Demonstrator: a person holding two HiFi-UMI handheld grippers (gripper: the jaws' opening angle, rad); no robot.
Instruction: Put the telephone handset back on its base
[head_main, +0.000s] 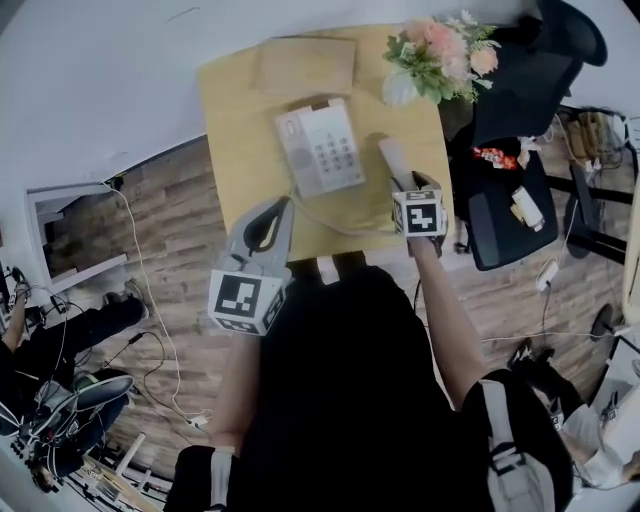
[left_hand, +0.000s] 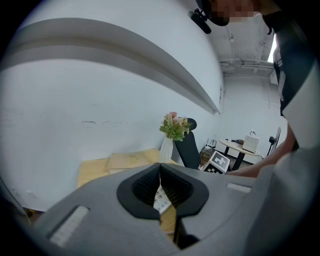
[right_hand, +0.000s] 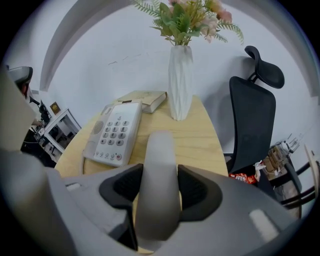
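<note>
The grey telephone base (head_main: 320, 148) with its keypad lies in the middle of the small wooden table (head_main: 235, 150). Right of the base is the grey handset (head_main: 393, 156), and my right gripper (head_main: 413, 186) is shut on its near end. In the right gripper view the handset (right_hand: 159, 165) fills the gap between the pads of the right gripper (right_hand: 159, 187), pointing away toward the vase, with the base (right_hand: 114, 131) ahead to the left. The phone cord (head_main: 330, 225) loops along the table's near edge. My left gripper (head_main: 278, 212) hangs over the near edge, shut and empty (left_hand: 160, 172).
A white vase of flowers (head_main: 437, 50) stands at the far right corner of the table, and a tan book (head_main: 305, 65) lies behind the phone. A black office chair (head_main: 520, 110) stands close on the right. The wall runs along the table's far side.
</note>
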